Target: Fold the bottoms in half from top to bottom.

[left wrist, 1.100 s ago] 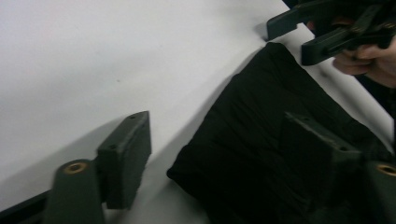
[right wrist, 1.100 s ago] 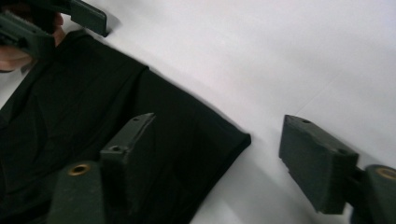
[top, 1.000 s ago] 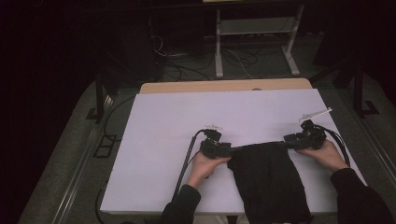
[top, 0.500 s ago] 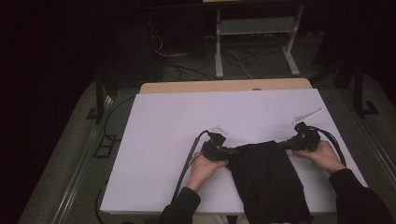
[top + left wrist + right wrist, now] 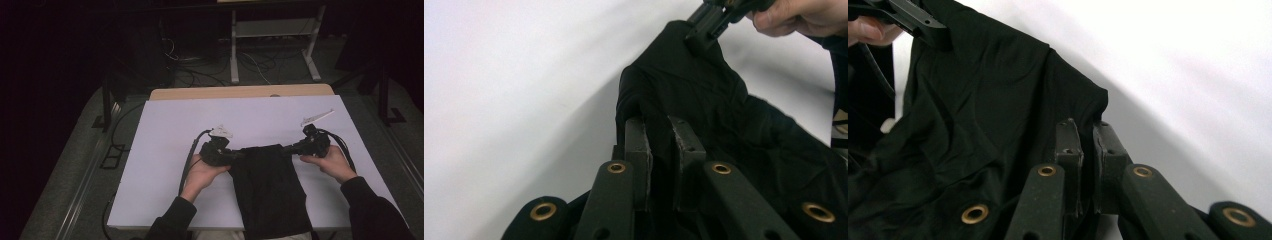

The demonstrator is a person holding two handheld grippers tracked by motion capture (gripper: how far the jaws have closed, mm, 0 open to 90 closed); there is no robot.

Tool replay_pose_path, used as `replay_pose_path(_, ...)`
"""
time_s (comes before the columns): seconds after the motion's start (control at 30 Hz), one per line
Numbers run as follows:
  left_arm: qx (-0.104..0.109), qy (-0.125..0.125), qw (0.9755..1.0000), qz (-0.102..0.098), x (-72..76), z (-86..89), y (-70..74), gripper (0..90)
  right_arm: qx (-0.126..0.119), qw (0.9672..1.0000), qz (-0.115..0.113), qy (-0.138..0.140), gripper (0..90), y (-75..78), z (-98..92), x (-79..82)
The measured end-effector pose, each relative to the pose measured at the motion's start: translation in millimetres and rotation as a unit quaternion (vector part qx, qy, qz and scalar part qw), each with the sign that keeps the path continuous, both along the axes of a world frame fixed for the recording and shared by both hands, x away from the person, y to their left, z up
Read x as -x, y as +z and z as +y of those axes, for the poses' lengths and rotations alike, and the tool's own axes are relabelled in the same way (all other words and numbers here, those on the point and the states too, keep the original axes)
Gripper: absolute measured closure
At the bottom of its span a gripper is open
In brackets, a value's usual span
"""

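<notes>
The big white table (image 5: 175, 150) lies under everything. On it, between the two hands, is a black cloth (image 5: 267, 185). Its top edge is stretched from one pair of tongs to the other, and the rest runs back toward the person and hangs over the near edge of the table.

The cloth looks soft, thin and light. It folds and wrinkles easily, and it sags in the middle where nothing holds it. It will not break, but it may slip out of a weak pinch, and it will flop if only one corner is held. The best places to hold it are the two top corners, right at the edge where the cloth is doubled and a bit thicker.

The left gripper (image 5: 227, 156) has just been closing, and its jaws are now pinched on the left top corner of the cloth (image 5: 704, 115). The right gripper (image 5: 295, 148) has just been closing too, and it nips the right top corner (image 5: 998, 100). I think both pinches catch only a small bit of cloth, but the black on black makes that hard to see.
</notes>
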State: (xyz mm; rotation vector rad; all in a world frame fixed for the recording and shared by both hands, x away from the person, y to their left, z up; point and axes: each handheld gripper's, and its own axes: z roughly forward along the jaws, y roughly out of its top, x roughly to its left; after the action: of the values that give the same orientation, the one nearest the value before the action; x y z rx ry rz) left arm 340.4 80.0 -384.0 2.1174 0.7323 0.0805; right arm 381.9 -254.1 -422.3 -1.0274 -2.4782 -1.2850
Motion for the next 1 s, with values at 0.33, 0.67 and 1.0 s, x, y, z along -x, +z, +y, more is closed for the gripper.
replay_pose_path(0.33,-0.004,0.043,0.9986,-0.030,-30.0,35.3,10.0,79.6,0.006,0.9989,-0.005,-0.047,82.5,16.6,33.9,-19.7)
replay_pose_path(0.67,-0.007,0.072,0.9967,-0.037,-68.2,50.7,6.9,79.6,0.014,0.9968,-0.013,-0.078,82.6,25.8,57.2,-53.7)
replay_pose_path(1.0,-0.011,0.079,0.9964,-0.030,-99.7,51.3,1.6,79.4,0.019,0.9942,-0.022,-0.103,82.9,23.6,56.7,-72.0)
